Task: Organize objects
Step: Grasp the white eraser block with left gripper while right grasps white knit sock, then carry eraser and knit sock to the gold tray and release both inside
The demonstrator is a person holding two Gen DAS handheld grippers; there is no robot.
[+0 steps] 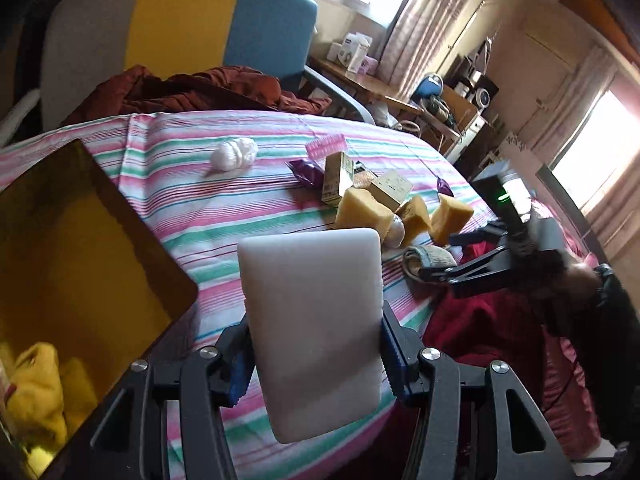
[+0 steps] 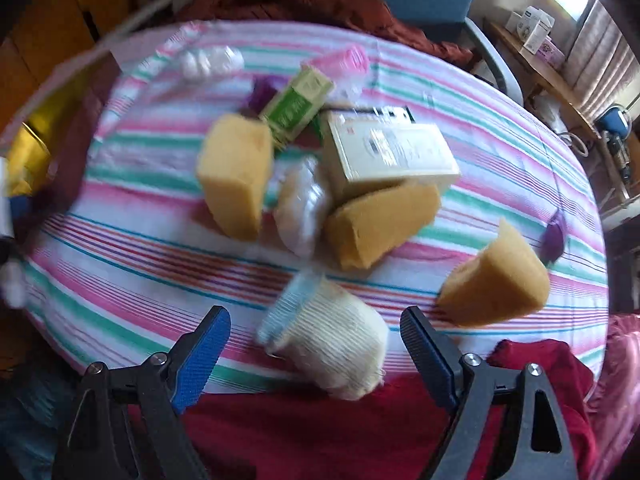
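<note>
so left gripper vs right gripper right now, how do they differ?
The left gripper is shut on a white rectangular block, lifted off the striped cloth; the right gripper is open and holds nothing. The left sits beside the amber bin; the right hangs over a rolled cream sock lying on the cloth. Both have black frames and blue pads.

Round table (image 2: 120,264) under a pink, green and white striped cloth, cluttered around the middle.

On the cloth, right wrist view: three yellow sponge blocks (image 2: 236,176) (image 2: 380,220) (image 2: 496,280), centre to lower right; cream box (image 2: 388,152) leaning on the middle sponge; green carton (image 2: 296,108) above centre; pink comb-like item (image 2: 344,60) at top; white wad (image 2: 212,62) upper left; purple wrapper (image 2: 554,240) at right; rolled cream sock (image 2: 336,344) bottom centre; red cloth (image 2: 320,432) overlapping the bottom edge.
</note>
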